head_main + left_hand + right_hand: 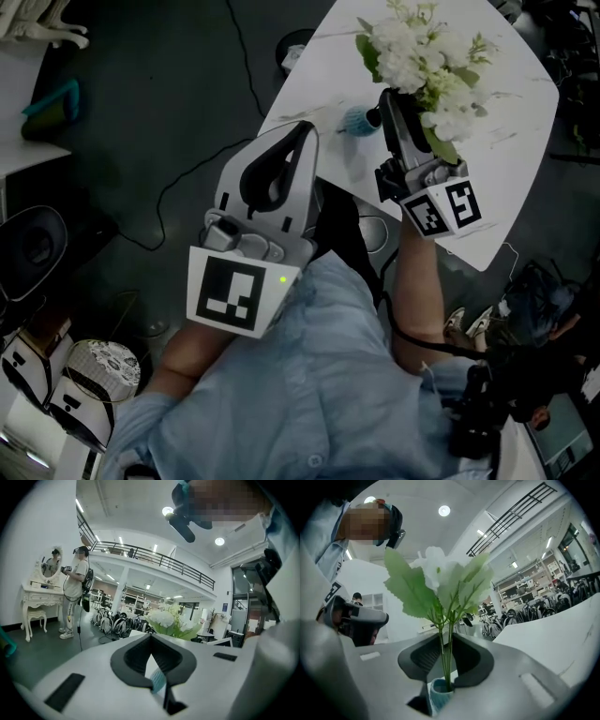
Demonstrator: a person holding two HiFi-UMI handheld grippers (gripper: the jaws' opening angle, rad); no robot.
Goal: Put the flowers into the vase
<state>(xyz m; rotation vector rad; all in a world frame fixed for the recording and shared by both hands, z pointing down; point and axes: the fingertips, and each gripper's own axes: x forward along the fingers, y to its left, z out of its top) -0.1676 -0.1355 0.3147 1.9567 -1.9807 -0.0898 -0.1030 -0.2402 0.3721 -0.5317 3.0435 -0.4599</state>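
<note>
A bunch of white flowers [422, 56] with green leaves stands over a small blue vase [357, 120] on the white table [506, 187]. In the right gripper view the green stems of the flowers [440, 583] run down between the jaws into the mouth of the vase [439, 690]. My right gripper [386, 98] [446, 641] is open, its jaws close on either side of the stems. My left gripper [305, 131] [150, 639] hovers at the table's near edge, shut and holding nothing. Past its tips I see the flowers [166, 619] and part of the vase [158, 680].
A black cable [187, 187] trails across the dark floor left of the table. White helmets [94, 366] lie at the lower left, a teal object [56, 103] at the far left. A person [75, 588] stands by a white dressing table [40, 597] in the distance.
</note>
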